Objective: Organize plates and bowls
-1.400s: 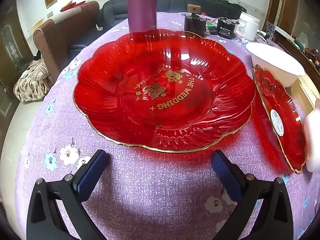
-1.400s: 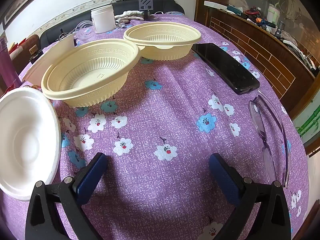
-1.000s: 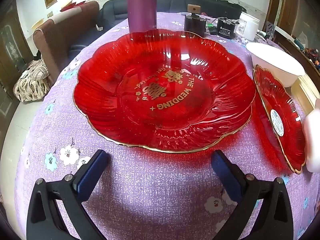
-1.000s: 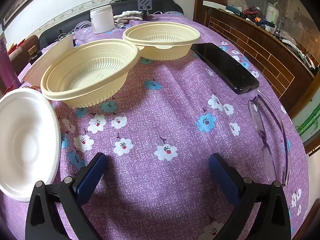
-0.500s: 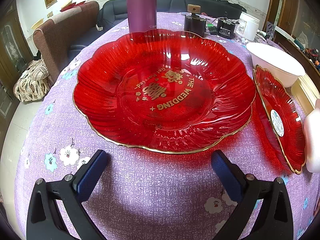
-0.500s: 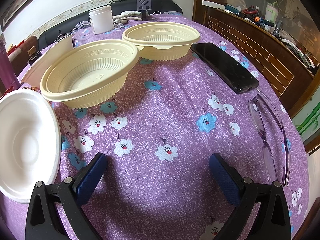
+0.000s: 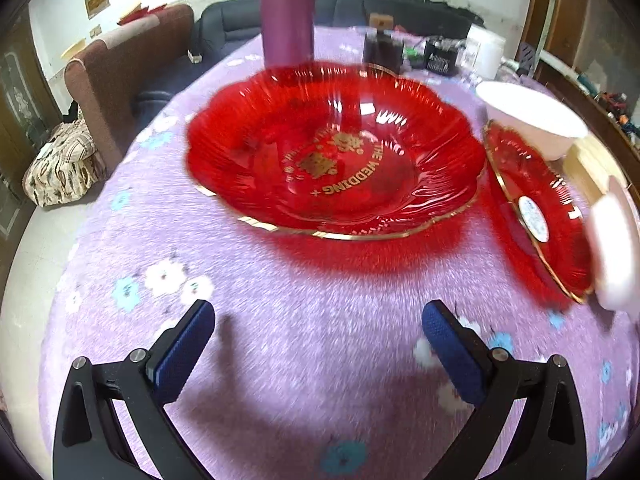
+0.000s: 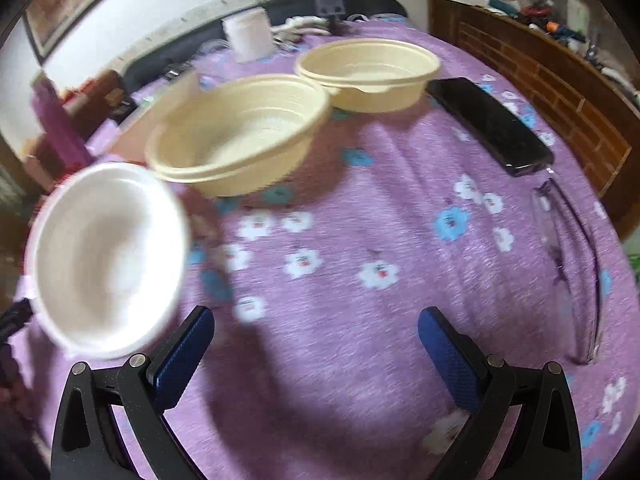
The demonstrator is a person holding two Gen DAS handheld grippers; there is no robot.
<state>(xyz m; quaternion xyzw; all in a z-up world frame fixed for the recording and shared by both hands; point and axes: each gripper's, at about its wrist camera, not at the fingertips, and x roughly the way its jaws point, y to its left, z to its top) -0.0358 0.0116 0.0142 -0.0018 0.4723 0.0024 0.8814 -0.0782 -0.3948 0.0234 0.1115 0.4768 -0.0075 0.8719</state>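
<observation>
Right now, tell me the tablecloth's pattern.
The tablecloth is purple with white and blue flowers, clearest in the right wrist view.

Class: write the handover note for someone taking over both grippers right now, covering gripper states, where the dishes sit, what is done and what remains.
Left gripper: open, empty, facing the large red plate; small red plate to its right.
Right gripper: open, empty; white bowl to its left, two cream bowls ahead, side by side.
Done: nothing stacked.
Left: nest bowls, stack plates.
</observation>
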